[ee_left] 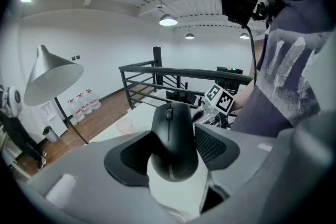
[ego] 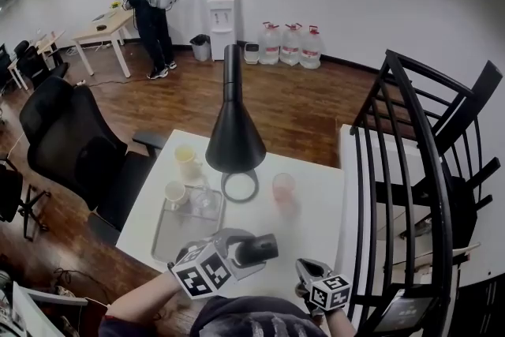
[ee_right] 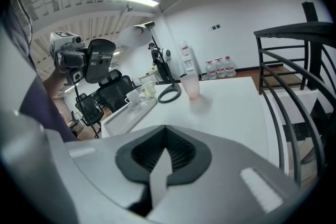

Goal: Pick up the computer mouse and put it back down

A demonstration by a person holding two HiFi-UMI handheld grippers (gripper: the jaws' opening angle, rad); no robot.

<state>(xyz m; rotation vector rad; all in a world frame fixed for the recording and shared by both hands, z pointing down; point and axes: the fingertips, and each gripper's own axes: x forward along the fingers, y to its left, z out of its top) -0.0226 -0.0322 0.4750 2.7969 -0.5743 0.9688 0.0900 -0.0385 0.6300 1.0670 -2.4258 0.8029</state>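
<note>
My left gripper [ee_left: 172, 150] is shut on the black computer mouse [ee_left: 171, 140], its dark pads [ee_left: 129, 159] pressing on both sides. In the head view the mouse [ego: 258, 249] sticks out to the right of the left gripper [ego: 237, 252], near the front edge of the white table [ego: 316, 217]. The right gripper view shows the mouse [ee_right: 100, 60] held up in the air, well above the table top. My right gripper [ee_right: 164, 157] is shut with nothing in it. It rests low at the table's front right [ego: 309, 274].
A black cone lamp [ego: 234, 130] with a ring base stands mid-table. A grey tray [ego: 167, 239] with cups lies at the left, and a pink cup [ego: 283, 185] stands right of the lamp. A black railing [ego: 410, 170] runs along the right. A person [ego: 151, 8] stands far back.
</note>
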